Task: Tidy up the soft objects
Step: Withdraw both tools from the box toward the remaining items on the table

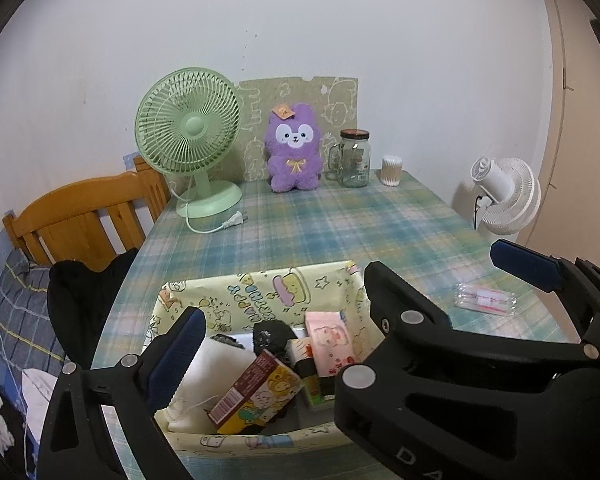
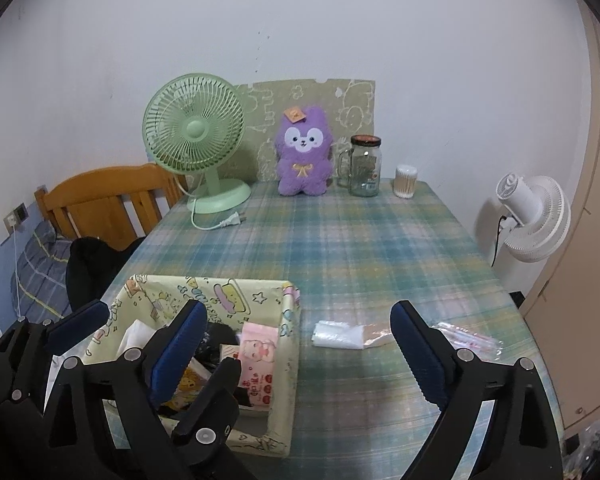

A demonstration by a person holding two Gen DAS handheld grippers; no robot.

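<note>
**A:** Where do your grippers stand?

**B:** Your left gripper [image 1: 352, 312] hangs over the yellow cartoon-print box [image 2: 288, 364], jaws spread wide and holding nothing. Your right gripper [image 2: 300, 344] is just as wide open and empty, above the plaid tablecloth [image 2: 340, 248] just right of the box.

**A:** And the soft things?

**B:** A pink tissue pack [image 2: 258, 364] lies inside the box among a printed carton [image 1: 256, 392], white cloth [image 1: 216, 372] and something black. A small clear plastic packet [image 2: 340, 334] lies flat between your right fingers. Another wrapper [image 2: 470, 340] sits beside the right finger.

**A:** What's around you?

**B:** At the far edge: green fan [image 2: 196, 140], its plug loose on the cloth, purple plush [image 2: 304, 156], glass jar [image 2: 364, 168], cotton-swab tub [image 2: 405, 181]. A white fan [image 2: 536, 216] stands off the table's right side.
</note>
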